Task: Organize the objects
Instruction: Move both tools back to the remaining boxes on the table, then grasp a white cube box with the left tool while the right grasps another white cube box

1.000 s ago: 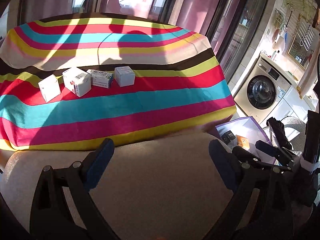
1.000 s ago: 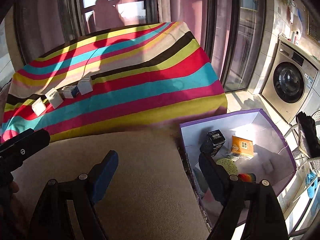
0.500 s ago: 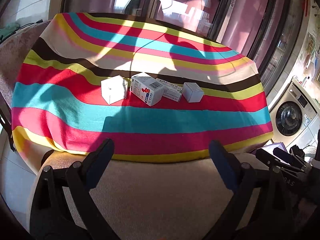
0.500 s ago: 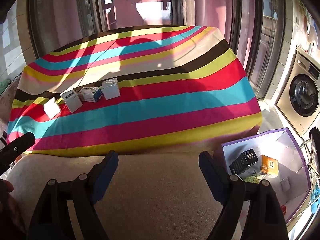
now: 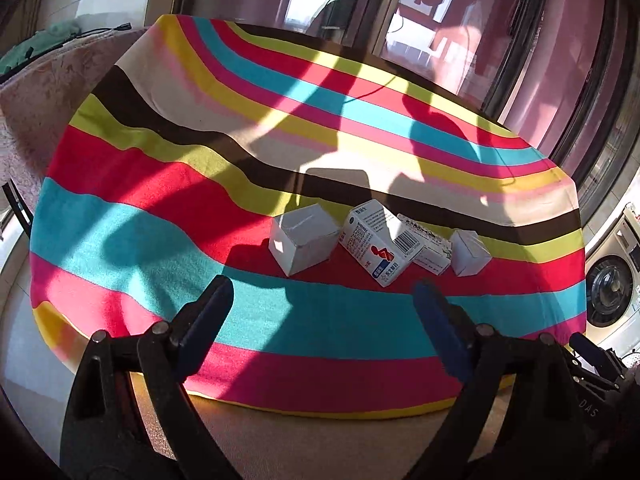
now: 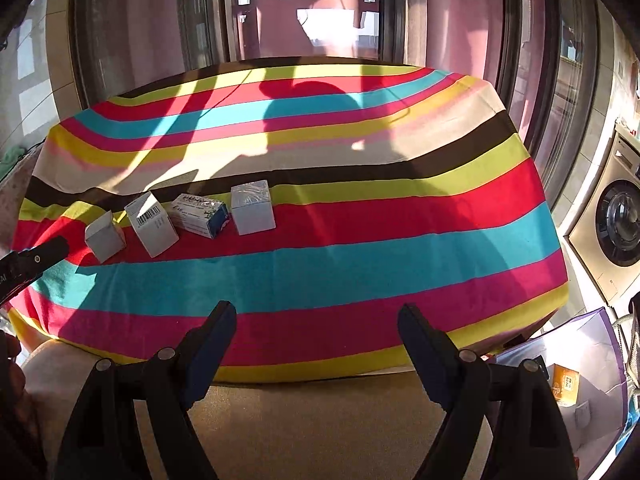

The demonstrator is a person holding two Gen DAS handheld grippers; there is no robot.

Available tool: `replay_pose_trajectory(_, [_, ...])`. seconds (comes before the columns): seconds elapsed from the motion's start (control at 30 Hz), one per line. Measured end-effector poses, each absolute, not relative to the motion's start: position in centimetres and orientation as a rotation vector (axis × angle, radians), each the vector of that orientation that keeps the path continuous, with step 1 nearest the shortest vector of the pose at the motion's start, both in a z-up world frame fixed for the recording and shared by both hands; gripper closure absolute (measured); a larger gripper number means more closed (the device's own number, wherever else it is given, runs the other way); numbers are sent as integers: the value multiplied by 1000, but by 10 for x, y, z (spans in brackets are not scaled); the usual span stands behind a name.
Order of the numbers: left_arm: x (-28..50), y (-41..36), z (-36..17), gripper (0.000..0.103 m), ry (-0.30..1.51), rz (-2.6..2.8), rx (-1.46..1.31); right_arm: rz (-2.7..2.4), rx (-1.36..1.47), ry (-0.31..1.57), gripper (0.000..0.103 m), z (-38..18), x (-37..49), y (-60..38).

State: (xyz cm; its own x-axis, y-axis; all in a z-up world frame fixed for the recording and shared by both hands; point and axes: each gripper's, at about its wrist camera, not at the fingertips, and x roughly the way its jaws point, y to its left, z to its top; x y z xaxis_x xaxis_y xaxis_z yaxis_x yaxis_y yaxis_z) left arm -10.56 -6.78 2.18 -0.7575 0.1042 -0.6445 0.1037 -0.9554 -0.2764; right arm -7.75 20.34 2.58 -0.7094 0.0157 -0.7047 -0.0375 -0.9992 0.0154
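Several small cartons stand in a row on the striped tablecloth (image 5: 160, 216): a plain white box (image 5: 302, 244), a printed box with a barcode (image 5: 378, 248), a flat box (image 5: 430, 250) and a small white box (image 5: 470, 254). The right wrist view shows the same row: white box (image 6: 105, 237), barcode box (image 6: 152, 230), flat box (image 6: 200, 215), small white box (image 6: 253, 207). My left gripper (image 5: 320, 296) hovers just short of the row, its jaws closing slightly with nothing between them. My right gripper (image 6: 317, 316) is open and holds nothing, over the cloth's near edge, well right of the cartons.
A beige cushioned surface (image 6: 320, 420) lies under both grippers. A purple-rimmed bin (image 6: 576, 344) with an orange packet (image 6: 566, 384) sits low on the right. A washing machine (image 6: 616, 220) stands beyond it. Windows back the table. The left gripper's finger (image 6: 36, 260) shows at the left edge.
Both views have swung left onto the table and come closer to the cartons. The purple bin has slid to the right edge. The left jaws stand slightly narrower.
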Motion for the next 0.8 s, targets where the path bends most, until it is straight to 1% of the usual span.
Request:
replay_pose_trajectory(0.27, [-144, -65, 4, 10, -614, 3019, -1223, 2877, -1169, -45, 19, 19, -116, 186])
replay_pose_trajectory(0.53, [-172, -59, -8, 10, -623, 3119, -1316, 2872, -1146, -57, 19, 16, -138, 180])
replay_pose_trajectory(0.6, [-178, -59, -10, 14, -603, 3137, -1333, 2880, -1147, -49, 19, 15, -142, 179])
replay_pose_trajectory(0.67, [-183, -59, -14, 23, -573, 3135, -1358, 2891, -1148, -48, 19, 14, -147, 177])
replay_pose_trajectory(0.7, [-185, -58, -17, 26, -554, 3136, -1364, 2894, -1149, -51, 19, 13, -149, 176])
replay_pose_trajectory(0.77, [-188, -56, -20, 42, -521, 3124, -1357, 2902, -1148, -56, 19, 12, -154, 173])
replay_pose_trajectory(0.8, [-187, -57, -21, 47, -524, 3113, -1354, 2906, -1151, -57, 19, 11, -156, 172])
